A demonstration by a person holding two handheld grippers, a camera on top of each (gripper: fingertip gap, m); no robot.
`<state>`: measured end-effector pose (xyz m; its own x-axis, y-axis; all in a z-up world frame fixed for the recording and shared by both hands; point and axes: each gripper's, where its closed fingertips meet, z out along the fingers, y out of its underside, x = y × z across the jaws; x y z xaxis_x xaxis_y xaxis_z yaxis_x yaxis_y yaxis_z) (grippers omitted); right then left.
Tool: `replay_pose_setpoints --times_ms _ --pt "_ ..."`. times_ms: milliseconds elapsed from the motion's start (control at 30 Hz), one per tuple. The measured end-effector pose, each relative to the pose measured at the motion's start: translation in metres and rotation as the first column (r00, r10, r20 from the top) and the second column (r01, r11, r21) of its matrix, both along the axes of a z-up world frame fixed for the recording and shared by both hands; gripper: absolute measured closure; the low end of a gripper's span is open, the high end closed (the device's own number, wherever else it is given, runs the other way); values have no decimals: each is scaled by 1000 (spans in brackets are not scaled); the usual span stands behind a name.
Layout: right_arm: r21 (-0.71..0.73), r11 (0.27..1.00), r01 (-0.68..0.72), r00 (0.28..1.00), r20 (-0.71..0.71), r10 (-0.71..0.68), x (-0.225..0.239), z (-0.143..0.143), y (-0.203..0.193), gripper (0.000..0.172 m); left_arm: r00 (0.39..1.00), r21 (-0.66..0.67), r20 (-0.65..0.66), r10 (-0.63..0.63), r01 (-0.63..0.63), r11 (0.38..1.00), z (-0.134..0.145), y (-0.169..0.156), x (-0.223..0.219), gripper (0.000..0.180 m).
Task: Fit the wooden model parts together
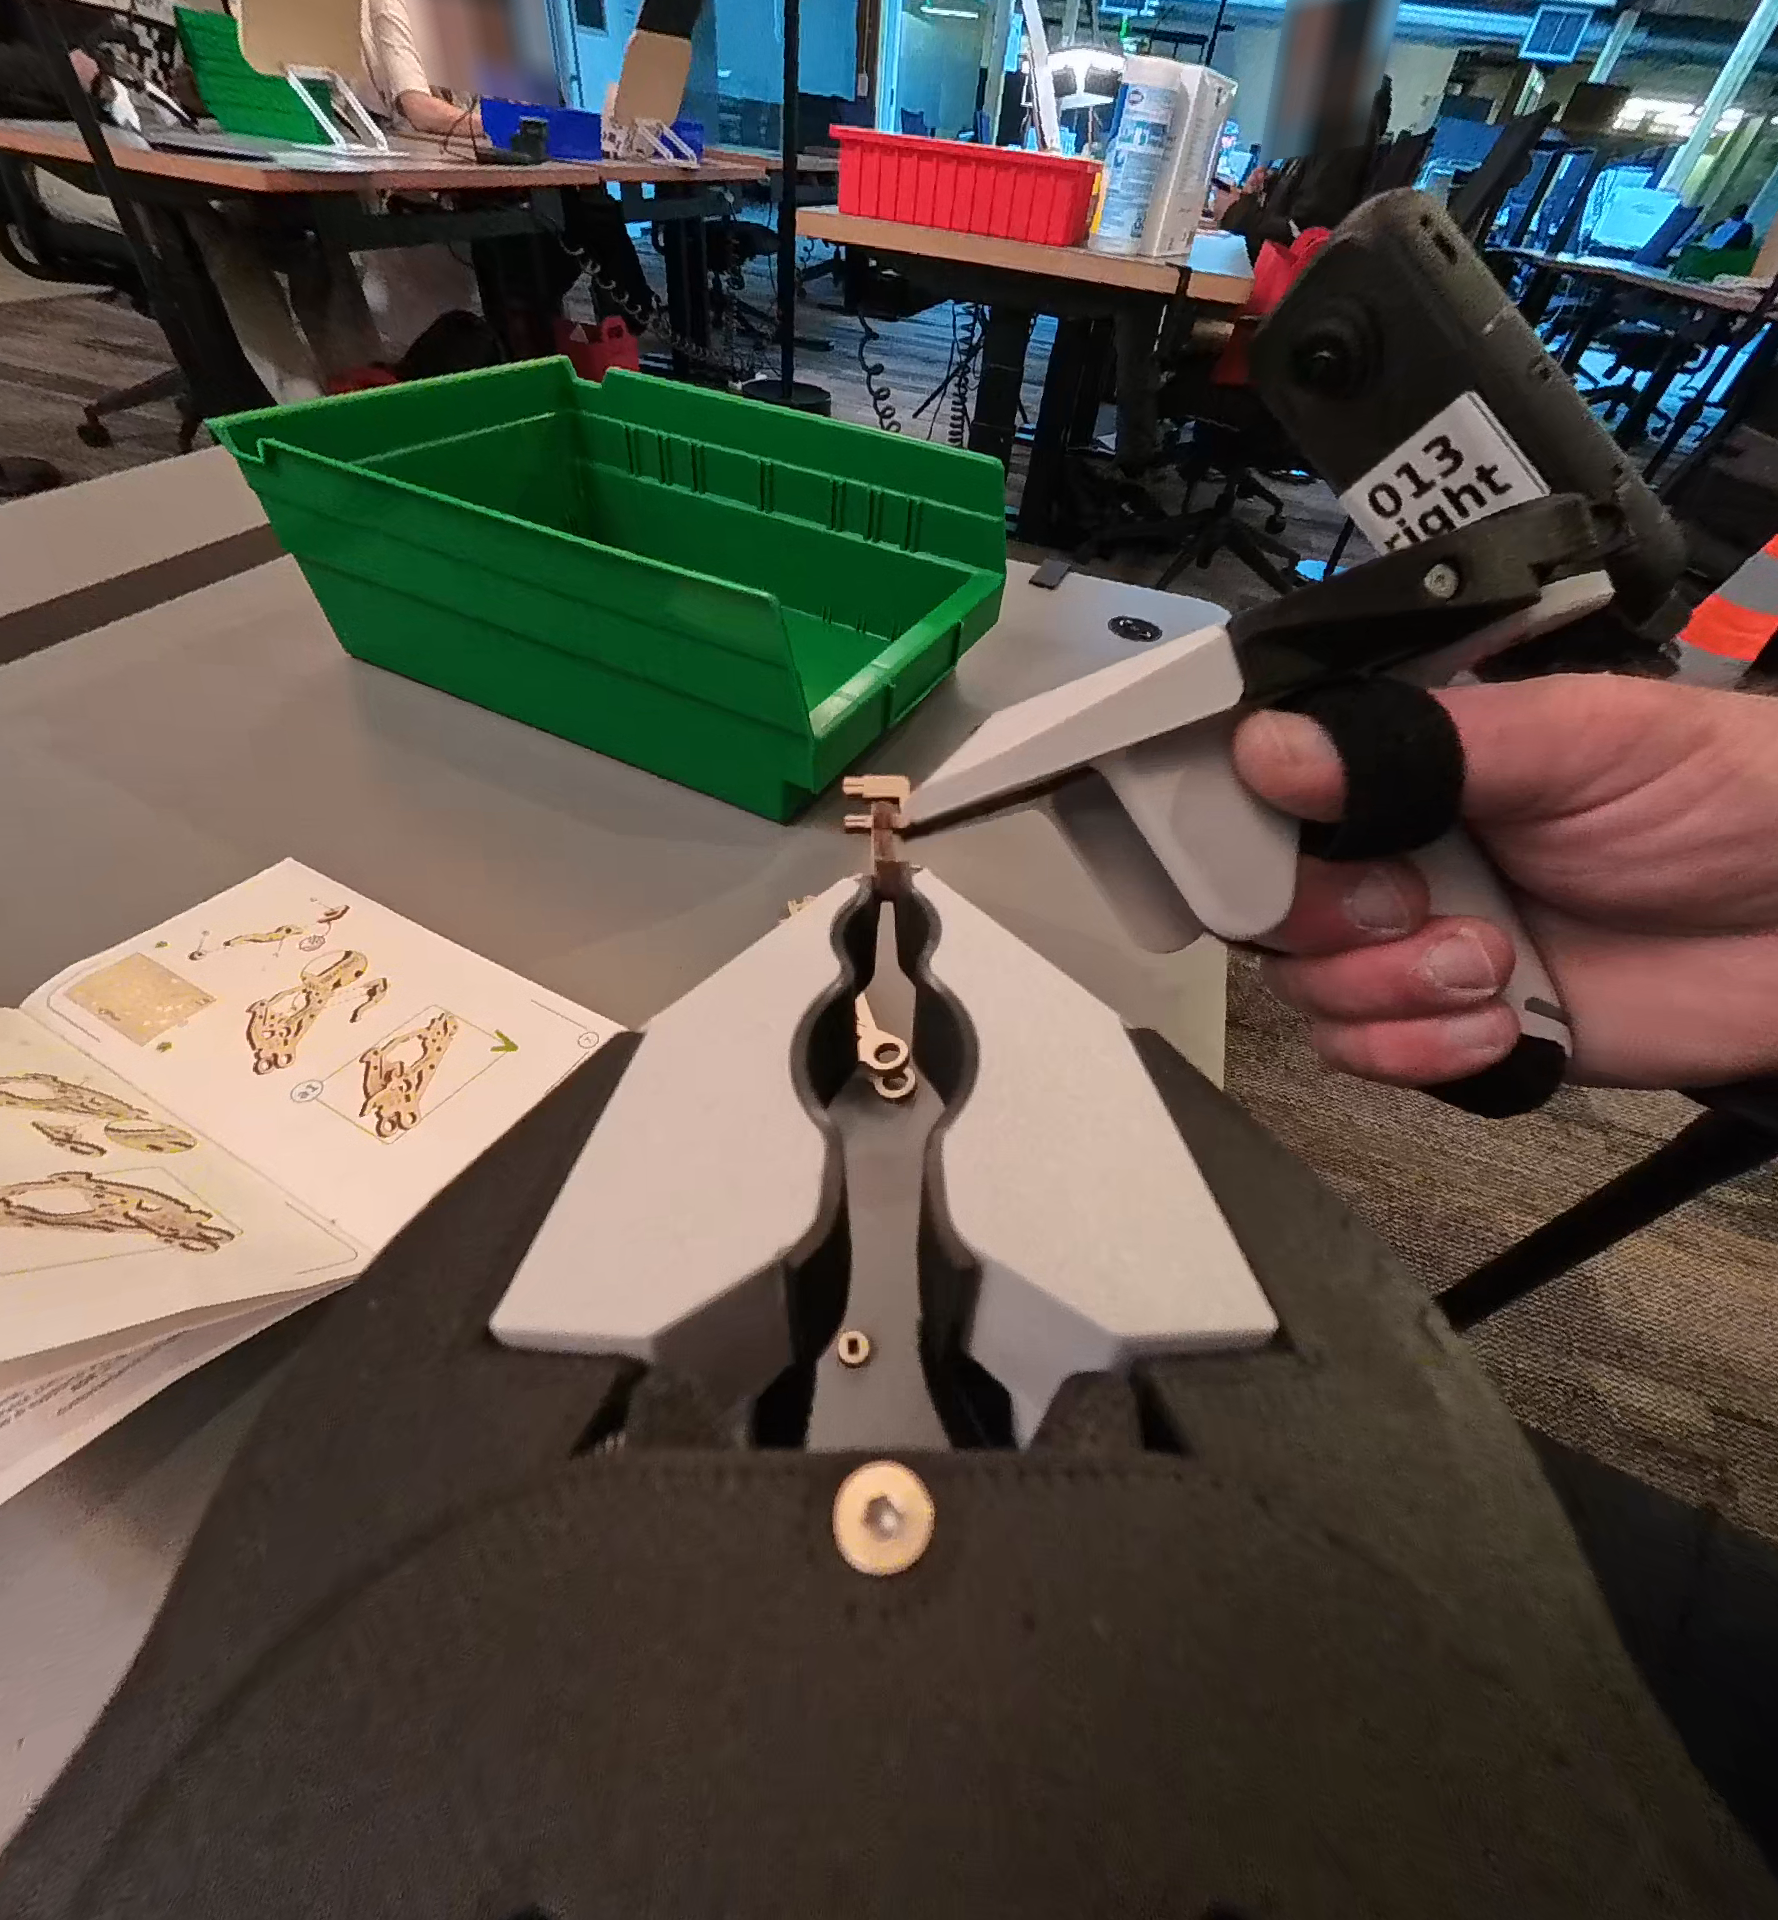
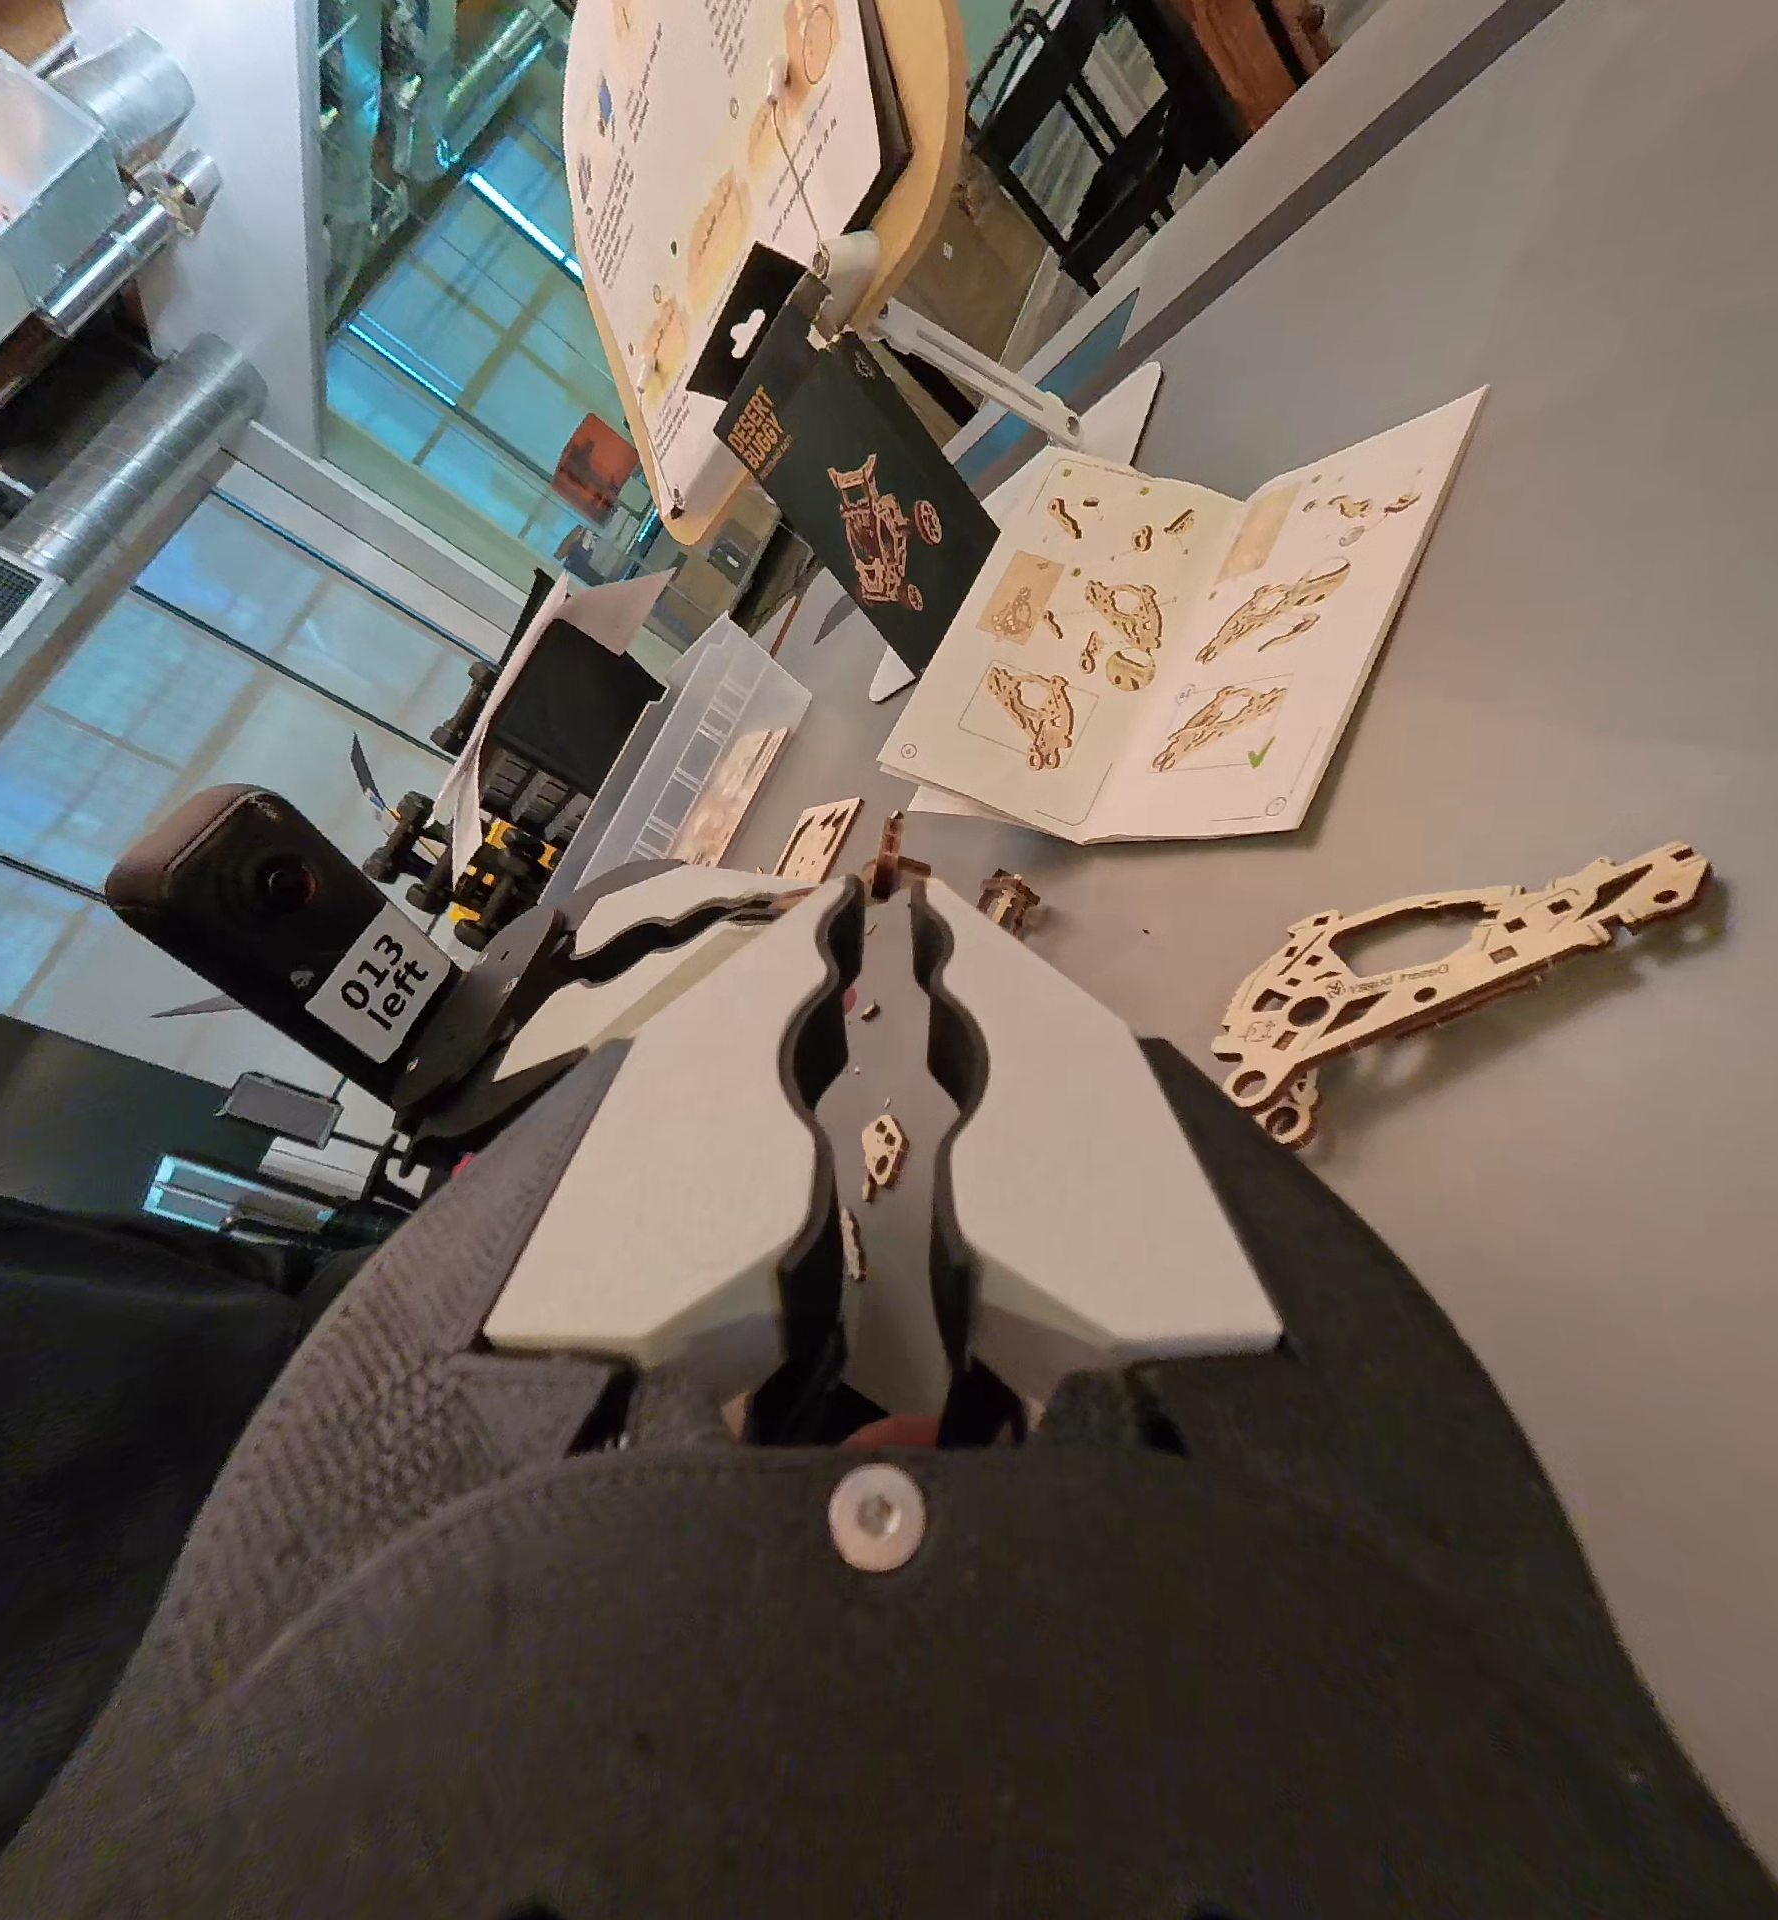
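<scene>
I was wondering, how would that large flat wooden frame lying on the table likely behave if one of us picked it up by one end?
The frame looks like thin sheet wood, so probably light. Its many cut-outs and narrow bridges suggest that it may flex or snap if levered from one end. Lying flat on the table, it should slide rather than roll, and its low edge may be awkward to pinch.

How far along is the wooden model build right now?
Done: a flat wooden frame lies on the grey table. In hand: the left gripper pinches a small wooden piece, the right gripper at its top. Left: loose parts still unfitted beside the open instruction booklet.
</scene>
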<state>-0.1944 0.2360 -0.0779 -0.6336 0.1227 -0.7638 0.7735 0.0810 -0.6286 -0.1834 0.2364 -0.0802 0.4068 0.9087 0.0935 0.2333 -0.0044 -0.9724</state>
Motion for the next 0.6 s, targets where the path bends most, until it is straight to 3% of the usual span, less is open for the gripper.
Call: replay_pose_setpoints --times_ms 400,600 --pt "23 1000 20 1000 -6 -20 -5 -4 3 171 999 9 26 -43 42 999 -7 11 -2 176" --pt "137 990 28 998 -59 -21 -24 -17 12 171 989 44 142 -37 31 999 -23 2 -2 152"
